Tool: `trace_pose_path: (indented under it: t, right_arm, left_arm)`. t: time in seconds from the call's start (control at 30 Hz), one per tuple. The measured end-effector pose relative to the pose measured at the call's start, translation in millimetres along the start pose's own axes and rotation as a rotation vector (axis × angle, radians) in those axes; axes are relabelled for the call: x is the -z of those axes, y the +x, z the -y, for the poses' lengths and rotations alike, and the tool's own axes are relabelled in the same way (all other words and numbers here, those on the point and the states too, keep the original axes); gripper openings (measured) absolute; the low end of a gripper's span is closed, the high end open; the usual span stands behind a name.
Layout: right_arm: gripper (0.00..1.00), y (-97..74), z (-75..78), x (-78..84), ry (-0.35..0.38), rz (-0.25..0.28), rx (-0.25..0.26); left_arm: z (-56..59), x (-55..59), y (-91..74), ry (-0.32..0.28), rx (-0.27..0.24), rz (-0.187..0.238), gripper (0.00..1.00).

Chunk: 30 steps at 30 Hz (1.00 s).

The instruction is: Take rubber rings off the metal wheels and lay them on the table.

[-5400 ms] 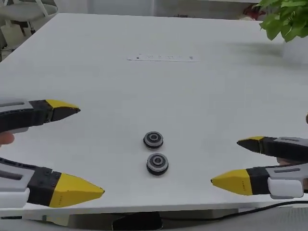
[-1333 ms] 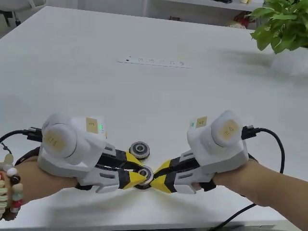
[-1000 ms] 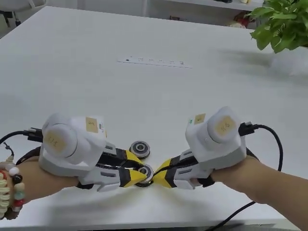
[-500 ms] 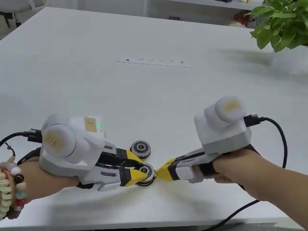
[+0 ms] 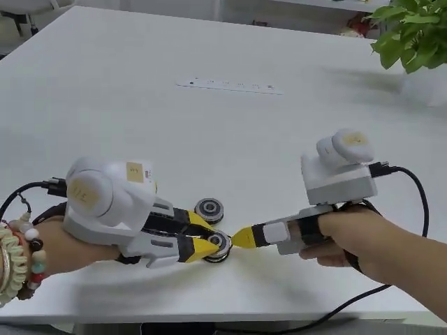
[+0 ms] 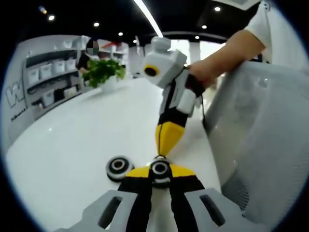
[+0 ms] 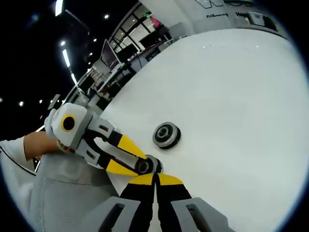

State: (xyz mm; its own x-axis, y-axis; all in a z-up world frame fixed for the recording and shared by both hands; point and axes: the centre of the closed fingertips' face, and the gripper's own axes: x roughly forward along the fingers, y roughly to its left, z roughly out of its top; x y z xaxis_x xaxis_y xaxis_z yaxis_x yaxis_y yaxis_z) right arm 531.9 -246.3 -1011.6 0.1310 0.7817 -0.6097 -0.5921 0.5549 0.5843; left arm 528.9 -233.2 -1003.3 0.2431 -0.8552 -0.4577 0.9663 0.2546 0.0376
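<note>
The left tool [image 5: 211, 239] clamps the near wheel [image 5: 220, 242]; the right tool [image 5: 236, 238], jaws pressed together, touches its edge.

White power strip [image 5: 229, 85] lying flat way at the back. Leafy green plant [image 5: 412, 31] sits off to its right.

Two wheels were counted on the one tabletop [image 5: 126, 84]: a near wheel [image 5: 218, 242] and a far wheel [image 5: 209, 209]. Two tongs were at work, the left tongs [image 5: 212, 236] and the right tongs [image 5: 236, 238], one in each of two hands, a left hand [image 5: 70, 252] and a right hand [image 5: 342, 237]. One power strip [image 5: 229, 86] and one plant [image 5: 412, 31] were also there. Two cables trailed away, a left cable [image 5: 24, 193] and a right cable [image 5: 416, 187]. Bead bracelets [image 5: 17, 258] on one wrist were too bunched to count.
</note>
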Motion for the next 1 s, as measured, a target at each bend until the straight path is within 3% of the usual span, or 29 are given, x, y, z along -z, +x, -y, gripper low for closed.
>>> trace_pose_path:
  t: [0.07, 0.4, 1.0]
  right_arm:
    - [0.00, 0.0, -0.6, 0.1, 0.001, -0.002, -0.003]
    - [0.00, 0.1, -10.3, 2.3, 0.033, 0.013, -0.015]
    - [0.00, 1.6, -18.2, -0.3, 0.022, 0.019, -0.038]
  left_arm:
    - [0.7, -0.2, 0.3, 0.025, 0.000, -0.004, 0.14]
    - [2.7, -1.4, 0.3, 0.029, 0.000, -0.005, 0.14]
    - [1.6, -0.8, -0.3, 0.041, -0.005, -0.014, 0.14]
